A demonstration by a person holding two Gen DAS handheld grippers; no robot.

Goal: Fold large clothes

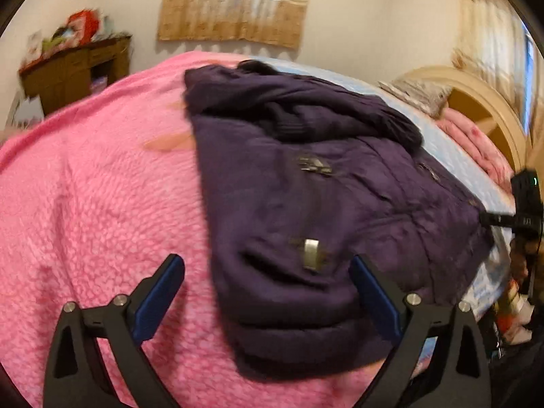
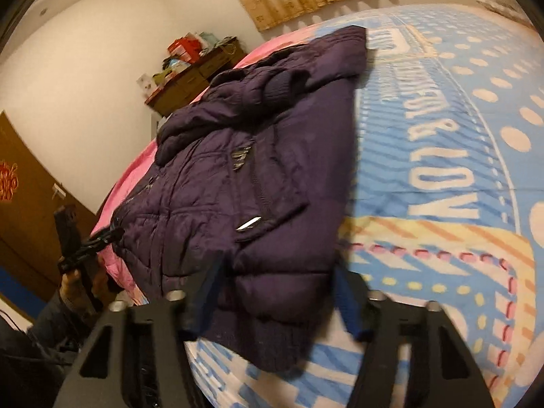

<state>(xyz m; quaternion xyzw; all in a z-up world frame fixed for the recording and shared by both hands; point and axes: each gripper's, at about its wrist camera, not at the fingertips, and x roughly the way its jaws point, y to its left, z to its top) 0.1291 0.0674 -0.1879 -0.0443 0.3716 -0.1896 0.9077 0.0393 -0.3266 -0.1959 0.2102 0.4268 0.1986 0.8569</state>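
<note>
I see the bed covered on one side by a pink blanket [image 1: 95, 187] and on the other by a blue patterned sheet [image 2: 442, 156] with white dots and lettering. A dark purple padded jacket [image 1: 306, 204] lies across the line where the two meet, front up, its zipper running down the middle and its sleeves bunched over the upper part; its ribbed hem is nearest to me. A brown wooden cabinet [image 1: 74, 71] with clutter on top stands by the far wall, under a tan curtain [image 1: 234, 3]. My left gripper [image 1: 267, 272] has its fingers spread wide above the jacket's hem, gripping nothing. My right gripper [image 2: 278, 289] is likewise spread wide over the jacket's lower edge, with no cloth pinched between its blue pads [image 2: 348, 306].
</note>
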